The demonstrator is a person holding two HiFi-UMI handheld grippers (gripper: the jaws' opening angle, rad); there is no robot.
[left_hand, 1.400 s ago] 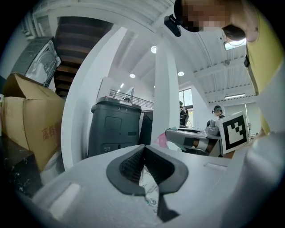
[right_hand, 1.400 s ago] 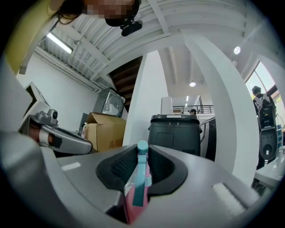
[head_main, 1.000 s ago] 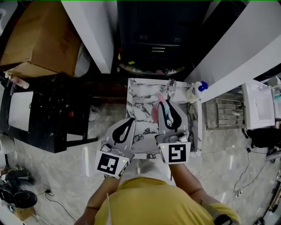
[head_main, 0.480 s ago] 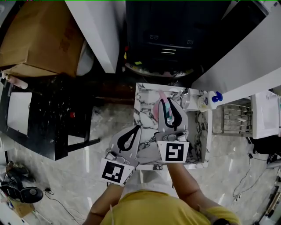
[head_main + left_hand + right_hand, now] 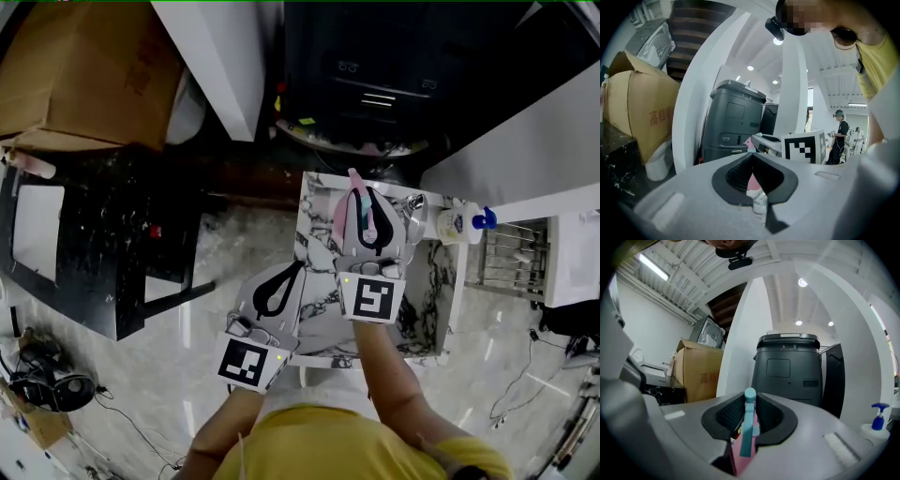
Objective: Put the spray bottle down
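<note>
A pink spray bottle (image 5: 343, 214) with a teal trigger head is clamped between the jaws of my right gripper (image 5: 361, 192), over the far part of the small white marble table (image 5: 422, 309). In the right gripper view the bottle (image 5: 748, 427) stands upright between the dark pads, its teal cap at the jaw tips (image 5: 750, 397). My left gripper (image 5: 298, 265) hovers at the table's near left edge, shut with nothing in it. In the left gripper view its jaws (image 5: 752, 155) meet at the tip, and the pink bottle (image 5: 753, 183) shows beyond them.
A white pump bottle (image 5: 457, 223) with a blue head and a clear glass (image 5: 415, 208) stand at the table's far right corner. A dark grey machine (image 5: 375, 84) stands behind the table. A black marble table (image 5: 103, 253) and a cardboard box (image 5: 84, 75) are at the left.
Both grippers have moved away from the person. The right one carried the spray bottle from the table's middle toward its far edge and lower.
</note>
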